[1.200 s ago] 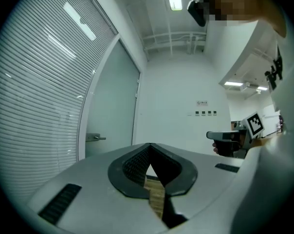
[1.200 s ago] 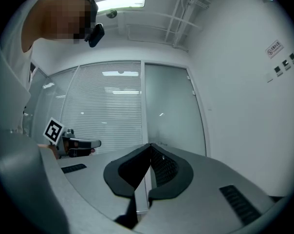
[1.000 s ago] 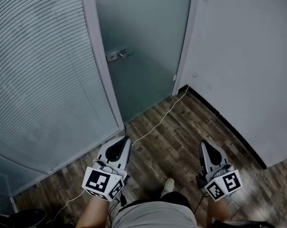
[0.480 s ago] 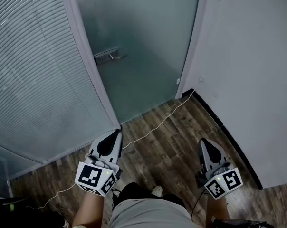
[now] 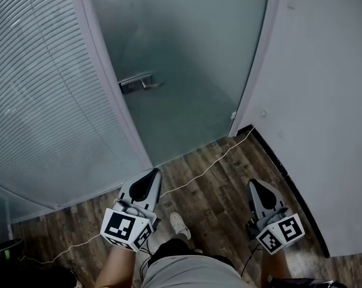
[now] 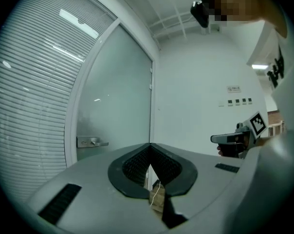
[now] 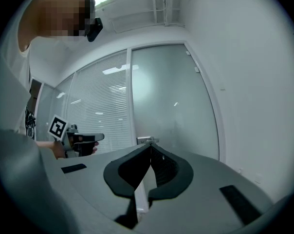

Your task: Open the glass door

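Nearest, the person's shoe [image 5: 180, 224] stands on the dark wooden floor [image 5: 223, 188], with a gripper held level on either side. The left gripper [image 5: 152, 174] has its jaws brought fully together, tips meeting, with nothing between them. The right gripper [image 5: 253, 186] is likewise closed to the tips and carries nothing. Both are well apart from the door. Just beyond them a thin white cable [image 5: 199, 171] runs slantwise over the boards, from the near left to the far corner by the white wall [image 5: 325, 101].

Farther on stands the glass door [image 5: 187, 53], a frosted pane that looks closed against its pale frame [image 5: 106, 89]. It sits between the wall on the right and a blind-covered glass partition [image 5: 37, 101] on the left. Its metal lever handle [image 5: 140, 82] sits on a plate at the door's left edge, with the lever pointing right.

The pane is probably heavy, rigid and brittle, and its face is too smooth for the pads to get any purchase. The lever is the place to take hold. It is slim, hard and likely slick, so a hold near its free end should turn it most easily. The door should then swing slowly about its right edge. Whether it opens toward the person or away cannot be told.
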The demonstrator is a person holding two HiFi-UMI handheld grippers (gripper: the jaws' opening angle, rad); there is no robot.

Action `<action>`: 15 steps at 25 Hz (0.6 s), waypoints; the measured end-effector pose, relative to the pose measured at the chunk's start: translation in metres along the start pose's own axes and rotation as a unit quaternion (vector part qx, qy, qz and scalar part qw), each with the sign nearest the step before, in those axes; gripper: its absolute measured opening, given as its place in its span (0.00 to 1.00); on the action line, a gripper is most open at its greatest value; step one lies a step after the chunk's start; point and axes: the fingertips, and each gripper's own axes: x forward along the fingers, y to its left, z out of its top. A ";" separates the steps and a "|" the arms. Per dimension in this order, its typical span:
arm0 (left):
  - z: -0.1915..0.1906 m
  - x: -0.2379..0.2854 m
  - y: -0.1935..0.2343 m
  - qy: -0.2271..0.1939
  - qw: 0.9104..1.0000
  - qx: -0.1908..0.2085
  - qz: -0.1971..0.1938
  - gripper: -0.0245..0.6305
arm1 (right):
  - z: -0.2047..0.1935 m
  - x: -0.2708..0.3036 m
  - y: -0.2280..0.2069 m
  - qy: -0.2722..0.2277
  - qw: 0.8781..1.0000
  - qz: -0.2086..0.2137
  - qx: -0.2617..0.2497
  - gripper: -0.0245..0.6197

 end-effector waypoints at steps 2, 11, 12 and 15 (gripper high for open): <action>0.003 0.017 0.015 -0.004 1.000 -0.004 0.005 0.04 | 0.003 0.023 -0.007 0.004 1.000 0.010 -0.005 0.04; 0.021 0.085 0.108 -0.009 0.999 -0.002 0.034 0.04 | 0.011 0.155 -0.026 0.019 0.999 0.044 -0.013 0.04; 0.021 0.090 0.121 -0.009 0.999 -0.001 0.038 0.04 | 0.011 0.171 -0.026 0.020 0.999 0.047 -0.013 0.04; 0.018 0.100 0.160 -0.005 0.998 -0.010 0.054 0.04 | 0.009 0.215 -0.022 0.026 0.998 0.058 -0.019 0.04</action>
